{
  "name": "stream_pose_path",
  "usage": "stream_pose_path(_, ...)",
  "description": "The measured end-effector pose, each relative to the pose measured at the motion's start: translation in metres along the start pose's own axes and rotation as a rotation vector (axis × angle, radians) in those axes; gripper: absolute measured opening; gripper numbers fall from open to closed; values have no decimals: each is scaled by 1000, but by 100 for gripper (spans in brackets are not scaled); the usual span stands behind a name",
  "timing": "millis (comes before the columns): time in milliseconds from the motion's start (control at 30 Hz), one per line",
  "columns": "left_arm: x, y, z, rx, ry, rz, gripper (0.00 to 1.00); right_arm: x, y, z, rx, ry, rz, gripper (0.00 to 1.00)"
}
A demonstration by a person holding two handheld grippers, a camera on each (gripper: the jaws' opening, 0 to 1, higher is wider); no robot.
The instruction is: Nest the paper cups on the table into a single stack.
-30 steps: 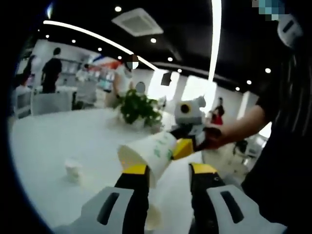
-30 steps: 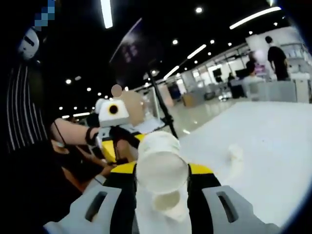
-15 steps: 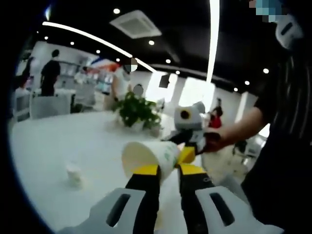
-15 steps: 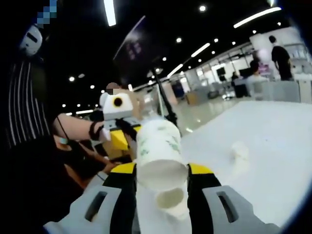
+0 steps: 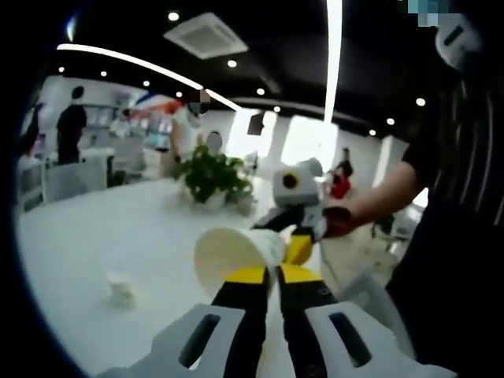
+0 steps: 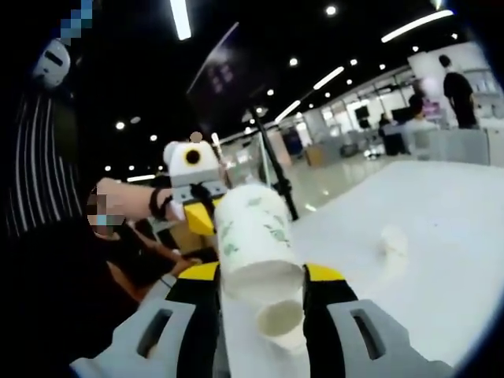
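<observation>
Two paper cups show near the grippers, and a third small white cup stands apart on the worktop. In the left gripper view, a white paper cup (image 5: 236, 252) with faint green print lies tipped, its open mouth turned toward the camera, raised above the white worktop (image 5: 94, 228). The left gripper (image 5: 266, 276) has its yellow-tipped fingers (image 5: 248, 276) drawn nearly together, pinching the cup's rim wall between them. Behind the cup, the right gripper (image 5: 298, 236) reaches in from the right, held by a person's hand, its yellow tip touching the cup's far end. The small white cup (image 5: 120, 286) stands upright on the worktop to the left, well apart.

In the right gripper view, the same kind of cup (image 6: 256, 236), white with green leaf marks, is clasped base-first between the right gripper's (image 6: 264, 276) fingers (image 6: 324, 274), which are spread about as wide as the cup and press on both its sides. A second cup (image 6: 281, 319) sits lower between the fingers, whether nested or separate I cannot tell. The left gripper (image 6: 197, 216) meets the cup's far rim. A small cup (image 6: 392, 239) stands on the worktop (image 6: 441, 236) to the right.
</observation>
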State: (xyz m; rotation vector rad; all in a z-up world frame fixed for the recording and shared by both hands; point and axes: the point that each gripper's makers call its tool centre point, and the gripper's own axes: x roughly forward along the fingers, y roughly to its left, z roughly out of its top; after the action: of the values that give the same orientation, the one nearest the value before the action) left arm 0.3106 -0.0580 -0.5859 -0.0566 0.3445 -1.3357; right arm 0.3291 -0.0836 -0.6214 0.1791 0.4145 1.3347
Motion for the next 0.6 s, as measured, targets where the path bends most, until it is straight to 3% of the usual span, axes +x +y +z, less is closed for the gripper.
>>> stream_pose_path(233,0,-9,0,37,37,-31,0,2,5,0,-14,0,0,39)
stream_pose_path(600,-2,-10,-1,11,76,-35,0,-4,7,7,-19,-52,-38,41)
